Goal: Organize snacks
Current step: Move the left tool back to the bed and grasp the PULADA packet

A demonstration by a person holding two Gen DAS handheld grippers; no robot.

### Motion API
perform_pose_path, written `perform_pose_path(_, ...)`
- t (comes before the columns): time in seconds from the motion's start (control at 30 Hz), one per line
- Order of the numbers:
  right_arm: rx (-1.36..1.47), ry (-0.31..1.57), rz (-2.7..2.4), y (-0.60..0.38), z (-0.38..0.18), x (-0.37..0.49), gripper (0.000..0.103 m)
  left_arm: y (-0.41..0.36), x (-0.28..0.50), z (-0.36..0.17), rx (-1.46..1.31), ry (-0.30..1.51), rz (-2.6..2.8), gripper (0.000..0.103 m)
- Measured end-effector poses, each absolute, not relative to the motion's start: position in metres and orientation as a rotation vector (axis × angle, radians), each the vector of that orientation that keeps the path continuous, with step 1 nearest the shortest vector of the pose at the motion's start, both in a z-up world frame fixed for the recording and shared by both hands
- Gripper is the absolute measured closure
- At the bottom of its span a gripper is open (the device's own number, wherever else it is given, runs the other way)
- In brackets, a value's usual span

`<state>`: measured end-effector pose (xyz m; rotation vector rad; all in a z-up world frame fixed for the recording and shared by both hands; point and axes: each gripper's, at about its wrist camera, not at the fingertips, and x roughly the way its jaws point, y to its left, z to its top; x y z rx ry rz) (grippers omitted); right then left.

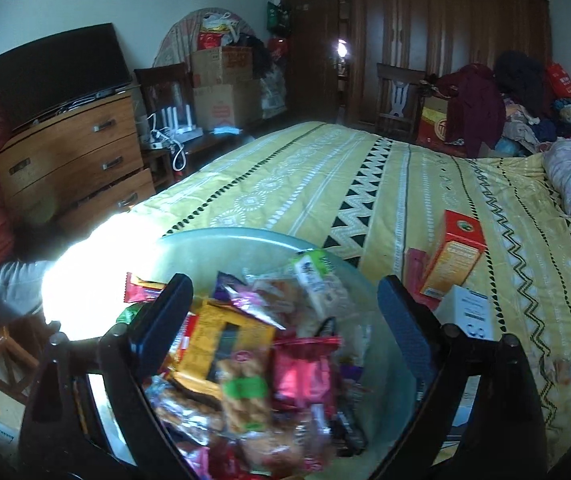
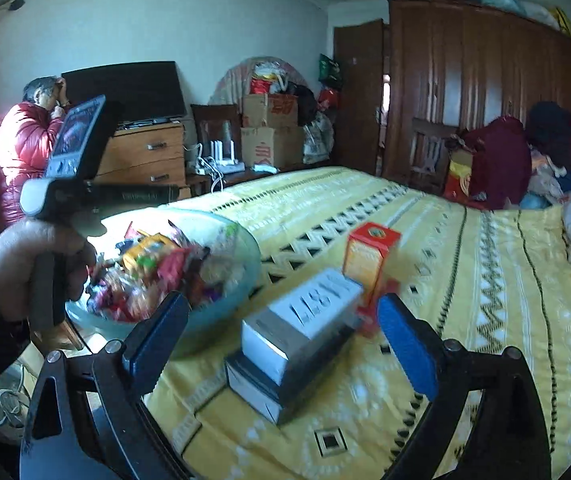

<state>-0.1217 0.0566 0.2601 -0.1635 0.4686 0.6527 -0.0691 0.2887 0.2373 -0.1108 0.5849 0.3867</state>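
A bed [image 1: 385, 184] under a yellow patterned bedspread [image 2: 465, 280] fills most of both views, with a dark wooden wardrobe [image 2: 481, 92] behind it and a wooden chest of drawers [image 1: 73, 160] bearing a black television [image 1: 57, 68] at the left. A person in a red puffer jacket [image 2: 25, 140] sits by that chest.

At the near edge of the bed stands a pale green bowl [image 1: 221, 244] heaped with wrapped snacks [image 1: 253, 360]. Just right of the bowl two white and grey boxes [image 2: 297, 340] lie stacked one on the other, and touching their far end an orange and red box [image 2: 369, 256] stands upright.

The left gripper [image 1: 285, 320] hangs over the bowl with its blue pads [image 1: 405, 332] spread wide apart, nothing between them and no wrapper touched. The right gripper [image 2: 281, 344] points at the stacked boxes, its jaws likewise wide apart; the boxes show in the gap but the pads do not press on them. In the right wrist view a hand [image 2: 29, 264] grips the handle of the left gripper beside the bowl.
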Motion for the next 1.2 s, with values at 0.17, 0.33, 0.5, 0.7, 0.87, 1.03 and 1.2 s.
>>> perform_pose_path(0.17,-0.131,0.62,0.553,-0.015,0.22,-0.129,0.006,0.221,-0.054,0.24,-0.034,0.578,0.285,0.006)
perform_pose_path(0.33,-0.09,0.685,0.494,-0.071,0.193,-0.139,0.006,0.156,-0.039,0.232,0.03,0.608,0.178,0.006)
perform_pose_path(0.5,-0.039,0.731,0.449,-0.114,0.169,-0.143,0.006,0.09,-0.028,0.214,0.086,0.649,0.023,0.006)
perform_pose_path(0.7,0.091,0.82,0.421,-0.152,0.131,-0.135,0.006,0.014,0.003,0.139,0.149,0.857,-0.205,0.007)
perform_pose_path(0.87,0.135,0.846,0.417,-0.173,0.111,-0.132,0.006,-0.02,0.042,0.073,0.049,1.081,-0.286,0.023)
perform_pose_path(1.03,0.196,0.884,0.385,-0.197,0.095,-0.123,0.006,-0.064,0.066,0.046,0.006,1.095,-0.308,0.023)
perform_pose_path(1.2,0.225,0.899,0.351,-0.213,0.088,-0.12,0.006,-0.067,0.088,0.014,0.018,1.139,-0.236,0.025)
